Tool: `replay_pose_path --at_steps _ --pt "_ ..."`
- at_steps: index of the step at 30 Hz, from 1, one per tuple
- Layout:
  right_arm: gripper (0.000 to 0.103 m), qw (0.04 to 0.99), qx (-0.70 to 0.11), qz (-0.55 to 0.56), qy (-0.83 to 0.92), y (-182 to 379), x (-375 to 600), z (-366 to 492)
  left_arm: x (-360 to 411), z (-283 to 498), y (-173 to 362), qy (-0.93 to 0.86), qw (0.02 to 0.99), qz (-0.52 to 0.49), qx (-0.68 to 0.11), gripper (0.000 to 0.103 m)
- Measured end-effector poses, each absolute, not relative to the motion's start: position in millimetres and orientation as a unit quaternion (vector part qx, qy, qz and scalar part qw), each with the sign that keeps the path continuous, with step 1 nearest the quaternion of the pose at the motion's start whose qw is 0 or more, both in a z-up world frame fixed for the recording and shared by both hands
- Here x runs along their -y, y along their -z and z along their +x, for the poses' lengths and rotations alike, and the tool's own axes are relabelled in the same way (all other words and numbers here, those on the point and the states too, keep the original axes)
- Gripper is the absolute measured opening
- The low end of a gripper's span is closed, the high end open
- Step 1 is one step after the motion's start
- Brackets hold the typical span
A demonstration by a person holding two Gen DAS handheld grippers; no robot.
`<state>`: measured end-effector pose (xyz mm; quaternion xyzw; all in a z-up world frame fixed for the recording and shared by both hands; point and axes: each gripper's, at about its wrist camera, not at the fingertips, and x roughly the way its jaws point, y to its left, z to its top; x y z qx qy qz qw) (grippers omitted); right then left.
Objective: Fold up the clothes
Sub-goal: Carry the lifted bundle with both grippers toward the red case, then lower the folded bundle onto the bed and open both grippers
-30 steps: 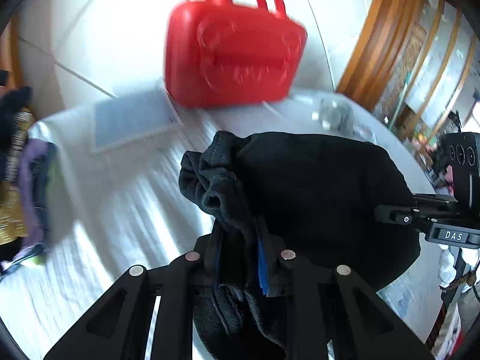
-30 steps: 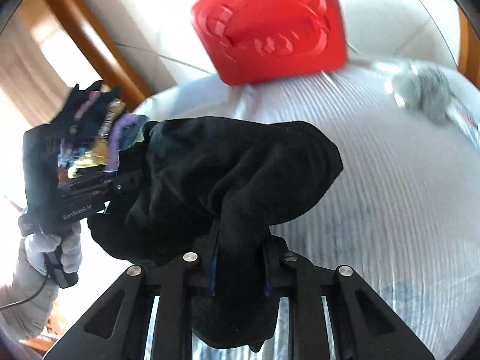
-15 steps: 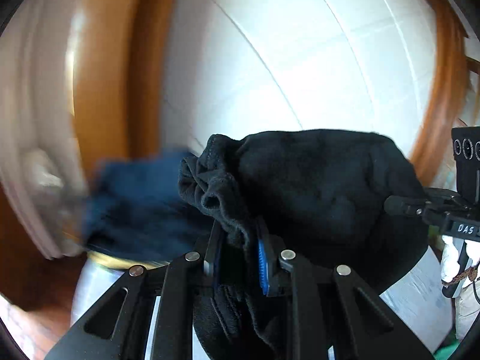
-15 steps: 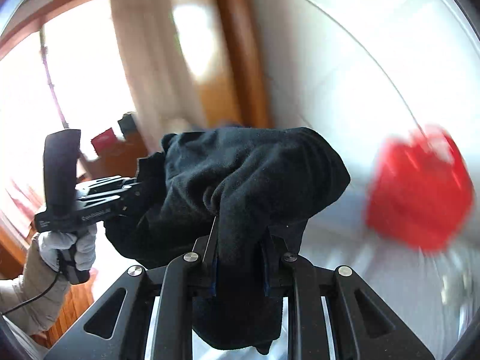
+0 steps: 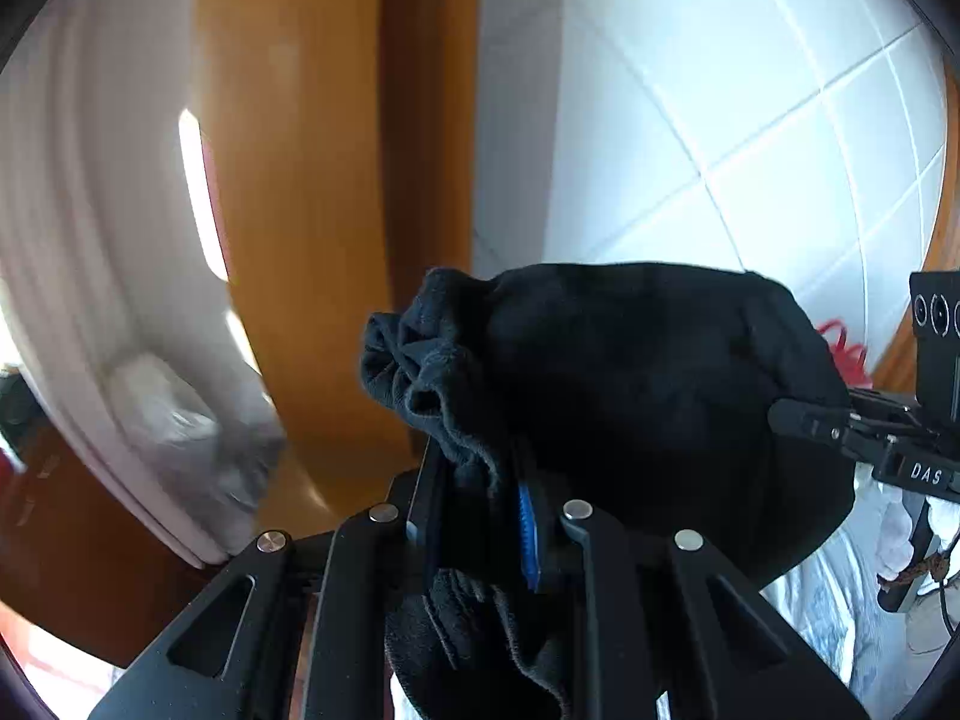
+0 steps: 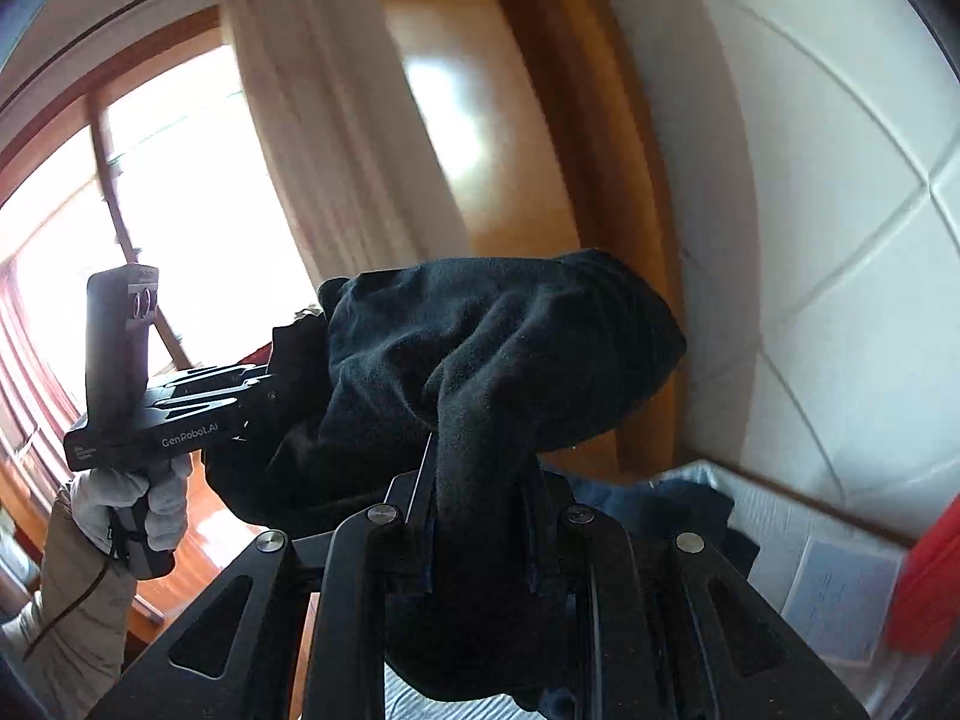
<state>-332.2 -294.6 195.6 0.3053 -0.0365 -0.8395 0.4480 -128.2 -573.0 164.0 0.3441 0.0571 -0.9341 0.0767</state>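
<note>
A black fleece garment (image 5: 648, 384) hangs bunched between both grippers, held up in the air. My left gripper (image 5: 480, 498) is shut on one bunched edge of it. My right gripper (image 6: 480, 492) is shut on another fold of the same garment (image 6: 480, 360). The right gripper's body shows at the right edge of the left wrist view (image 5: 870, 438); the left gripper's body, in a gloved hand, shows at the left of the right wrist view (image 6: 162, 414).
A wooden door frame (image 5: 336, 192) and white tiled wall (image 5: 750, 120) fill the background. In the right wrist view, a dark blue garment (image 6: 678, 510) lies on the white-covered table (image 6: 780, 522), with a paper sheet (image 6: 840, 594) and a red bag (image 6: 930, 594) at the right.
Both grippers have lifted the black garment and swung left, away from the table; the red bag and tabletop have slid out to the right edge of view. The grips are unchanged.
</note>
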Motion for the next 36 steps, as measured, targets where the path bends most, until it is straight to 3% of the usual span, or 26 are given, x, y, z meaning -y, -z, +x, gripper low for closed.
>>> replay_pose_path --at_steps 7,9,10,11,13,15,16,20,26,29,36 --pt "0.02 0.363 0.059 0.422 0.829 -63 276 -389 568 -205 -14 0.894 0.055 0.442 -0.047 0.025" --pt "0.021 0.35 0.058 0.426 0.832 -50 272 -396 567 -206 -12 0.899 0.064 0.431 -0.048 0.028" --pt "0.022 0.345 0.051 0.426 0.835 -50 272 -396 566 -206 -10 0.901 0.068 0.425 -0.048 0.033" --pt "0.024 0.341 0.044 0.426 0.837 -50 273 -395 566 -204 -11 0.903 0.076 0.42 -0.045 0.046" --pt "0.033 0.337 0.021 0.417 0.844 -60 279 -388 565 -192 -24 0.907 0.106 0.408 -0.021 0.053" --pt "0.06 0.329 -0.002 0.404 0.854 -71 281 -378 559 -176 -44 0.914 0.132 0.384 0.0 0.053" --pt "0.064 0.321 -0.013 0.395 0.861 -75 279 -374 556 -167 -54 0.918 0.13 0.375 -0.003 0.054" --pt "0.064 0.309 -0.033 0.374 0.874 -101 267 -355 537 -138 -81 0.925 0.101 0.365 -0.027 0.07" --pt "0.066 0.282 -0.035 0.378 0.881 -117 259 -314 490 -112 -82 0.926 0.066 0.37 -0.047 0.073" --pt "0.099 0.272 -0.033 0.379 0.884 -122 257 -290 470 -108 -70 0.927 0.061 0.366 -0.05 0.076" --pt "0.103 0.255 -0.031 0.395 0.882 -108 256 -270 457 -90 -58 0.915 0.074 0.391 -0.064 0.076"
